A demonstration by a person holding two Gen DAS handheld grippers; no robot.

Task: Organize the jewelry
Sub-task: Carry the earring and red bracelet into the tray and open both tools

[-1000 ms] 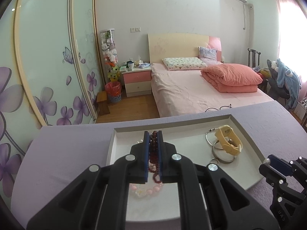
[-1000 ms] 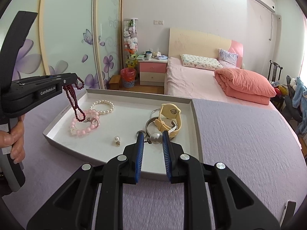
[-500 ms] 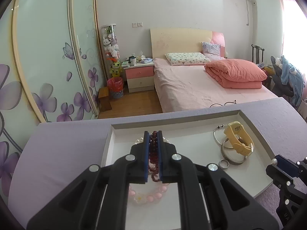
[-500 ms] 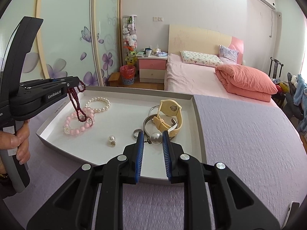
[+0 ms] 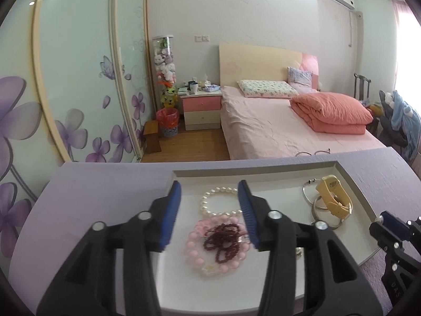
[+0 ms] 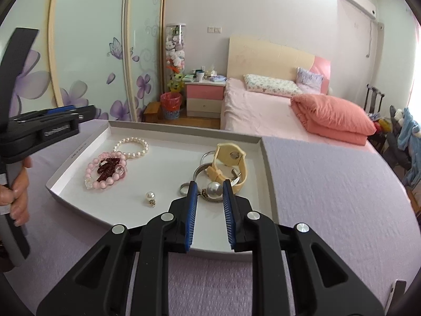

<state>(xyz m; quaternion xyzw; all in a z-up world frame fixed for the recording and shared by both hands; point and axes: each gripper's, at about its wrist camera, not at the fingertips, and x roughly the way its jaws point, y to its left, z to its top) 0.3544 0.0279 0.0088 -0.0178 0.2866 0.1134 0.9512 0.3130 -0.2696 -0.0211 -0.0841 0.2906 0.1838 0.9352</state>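
Note:
A white tray [image 5: 263, 175] [image 6: 184, 131] sits on the purple table. In it a dark red bead string [image 5: 223, 239] [image 6: 108, 167] lies heaped on a pink bead bracelet [image 5: 194, 252] [image 6: 105, 181], beside a white pearl bracelet [image 5: 221, 202] [image 6: 131, 147]. My left gripper [image 5: 210, 210] is open and empty above these. A yellow watch [image 5: 334, 200] [image 6: 229, 166] lies on silver bangles [image 5: 319, 206] [image 6: 202, 171]. My right gripper [image 6: 209, 200] is open, with a large pearl earring [image 6: 213, 190] between its fingertips.
A small pearl earring [image 6: 150, 197] and a silver ring [image 6: 183, 189] lie near the tray's front. The left gripper's body [image 6: 42, 131] and the hand that holds it are at the left of the right wrist view. A bed [image 5: 289, 129] stands beyond the table.
My left gripper has opened and let go of the dark red bead string, which now lies on the pink bracelet. The right gripper has stayed open over the large pearl earring.

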